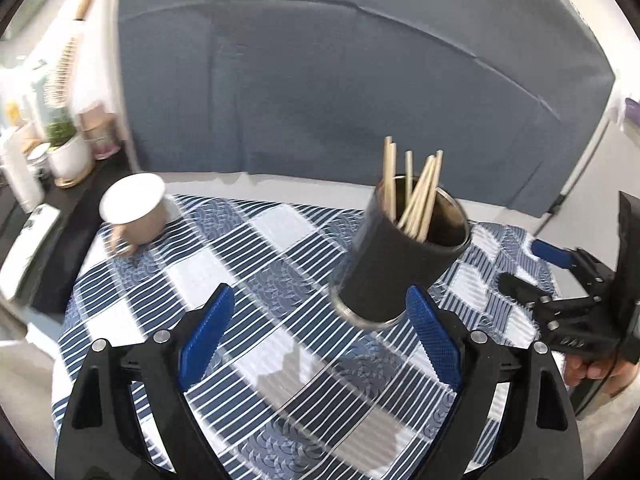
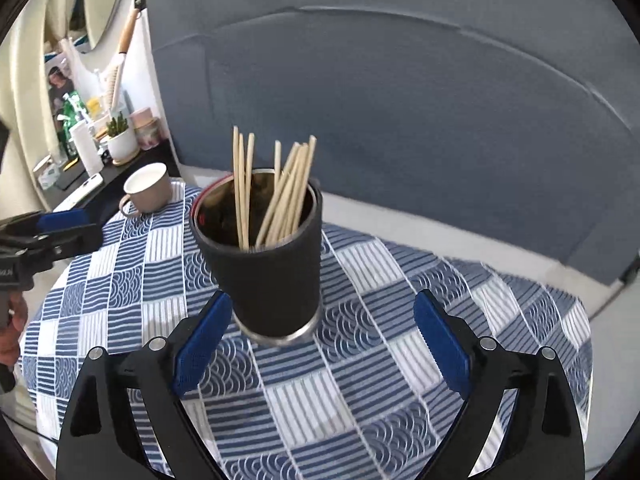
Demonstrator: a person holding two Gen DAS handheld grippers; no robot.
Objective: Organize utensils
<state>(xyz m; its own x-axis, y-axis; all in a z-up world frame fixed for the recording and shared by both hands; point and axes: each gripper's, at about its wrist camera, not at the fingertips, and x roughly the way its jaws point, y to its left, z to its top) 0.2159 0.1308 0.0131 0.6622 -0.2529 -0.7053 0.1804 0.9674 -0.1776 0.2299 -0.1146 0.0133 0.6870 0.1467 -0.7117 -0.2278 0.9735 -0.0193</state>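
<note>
A black cup (image 2: 266, 264) with a metal rim and base stands upright on the surface (image 2: 400, 320), which is covered with a blue-and-white patterned cloth, and a bundle of pale wooden chopsticks (image 2: 276, 196) stands in it, fanned out above the rim. The left gripper (image 1: 320, 332) has its blue-padded fingers (image 1: 206, 338) spread wide with nothing between them; the cup sits just ahead of its right finger. The right gripper (image 2: 320, 340) is likewise wide apart and holds nothing, the cup's base lying just beyond its left finger. A beige mug (image 2: 148, 188) with a white inside stands well apart at the cloth's far left edge. A blue sofa (image 2: 400, 100) rises behind the surface
</note>
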